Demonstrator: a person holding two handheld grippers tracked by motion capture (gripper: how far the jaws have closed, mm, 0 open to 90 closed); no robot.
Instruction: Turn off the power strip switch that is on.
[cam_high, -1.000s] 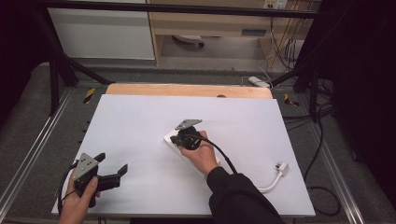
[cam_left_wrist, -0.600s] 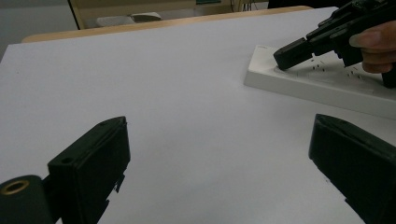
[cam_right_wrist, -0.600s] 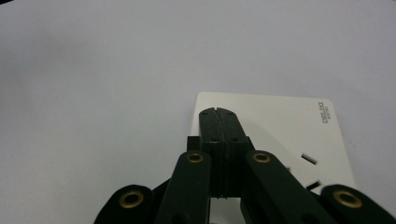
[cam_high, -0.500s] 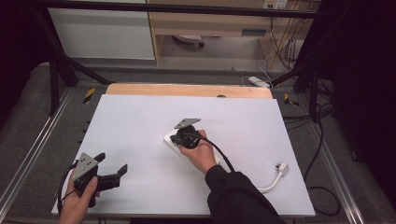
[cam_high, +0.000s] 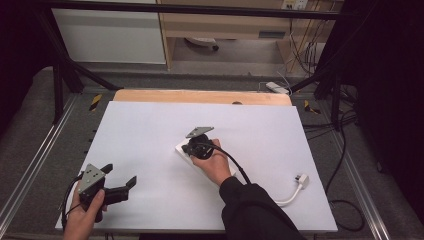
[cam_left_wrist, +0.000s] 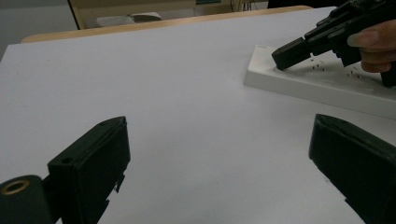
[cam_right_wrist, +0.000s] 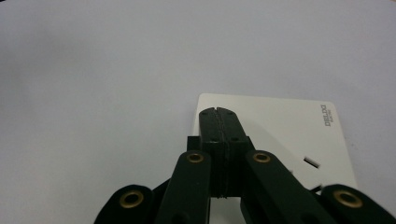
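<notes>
White counter (cam_high: 150, 130) bearing a flat white power strip (cam_right_wrist: 280, 126) near its middle; a white cable with plug (cam_high: 298, 186) lies well apart, toward the right edge. Right gripper (cam_high: 192, 148), jaws pressed together with nothing between them, tips resting on the strip's top near one end. Left gripper (cam_high: 120, 176), jaws spread wide and empty, at the near left corner.

White rectangular counter (cam_high: 150, 130) with a light wooden strip (cam_high: 200, 96) along its far edge, set within a black metal frame (cam_high: 65, 75). Grey carpeted floor (cam_high: 30, 115) surrounds it, with silver aluminium rails (cam_high: 30, 172) on both sides. Beyond stand a white cabinet panel (cam_high: 107, 35) and a light wooden shelf unit (cam_high: 225, 25). Black cables (cam_high: 305, 55) hang at far right, where the room falls dark.
</notes>
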